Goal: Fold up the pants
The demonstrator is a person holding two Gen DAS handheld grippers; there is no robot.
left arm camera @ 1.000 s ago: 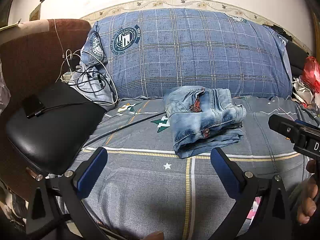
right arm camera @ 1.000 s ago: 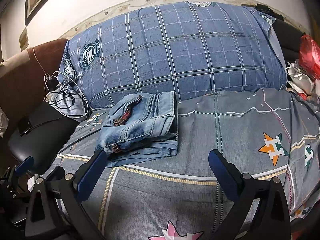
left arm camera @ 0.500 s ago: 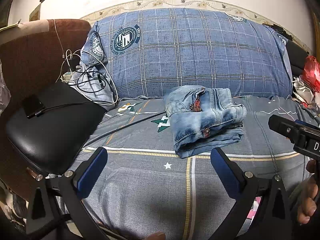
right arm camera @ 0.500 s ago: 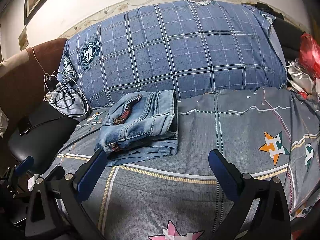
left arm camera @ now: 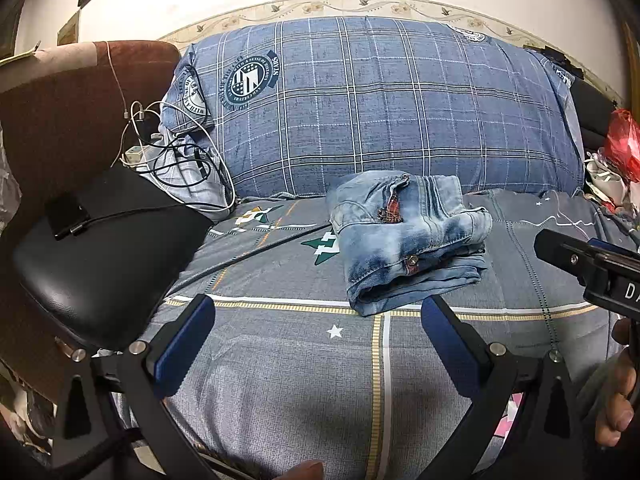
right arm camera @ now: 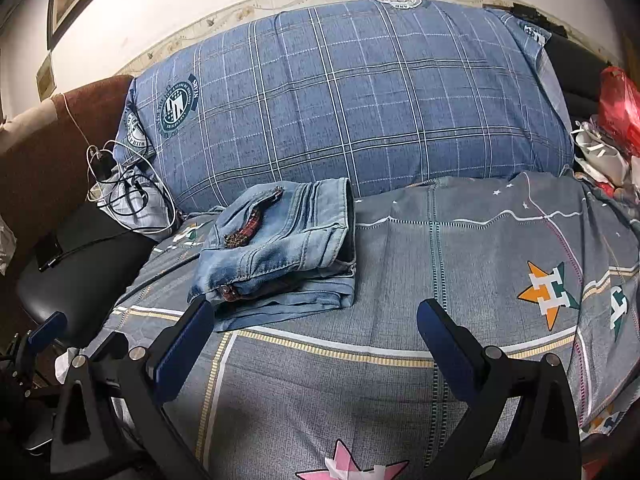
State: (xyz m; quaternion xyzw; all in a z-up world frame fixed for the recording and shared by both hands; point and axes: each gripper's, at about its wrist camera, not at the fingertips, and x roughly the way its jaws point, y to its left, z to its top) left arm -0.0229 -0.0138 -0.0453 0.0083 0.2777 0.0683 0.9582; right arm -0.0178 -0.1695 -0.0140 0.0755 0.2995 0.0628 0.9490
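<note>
Light blue jeans (left arm camera: 404, 236) lie folded in a compact stack on the grey bedsheet (left arm camera: 280, 360), in front of a big blue plaid pillow (left arm camera: 380, 100). They also show in the right wrist view (right arm camera: 280, 252). My left gripper (left arm camera: 318, 328) is open and empty, held back from the jeans near the bed's front. My right gripper (right arm camera: 312, 332) is open and empty, just in front of the stack. Its body shows at the right edge of the left wrist view (left arm camera: 592, 264).
A black padded seat (left arm camera: 100, 256) with a phone and tangled cables (left arm camera: 176, 160) stands at the left against a brown chair back. A red bag (left arm camera: 622, 140) and clutter lie at the far right. The sheet right of the jeans (right arm camera: 500, 260) is flat.
The right wrist view has shifted slightly, so the jeans sit a little lower and closer. The left gripper and the jeans have not moved.
</note>
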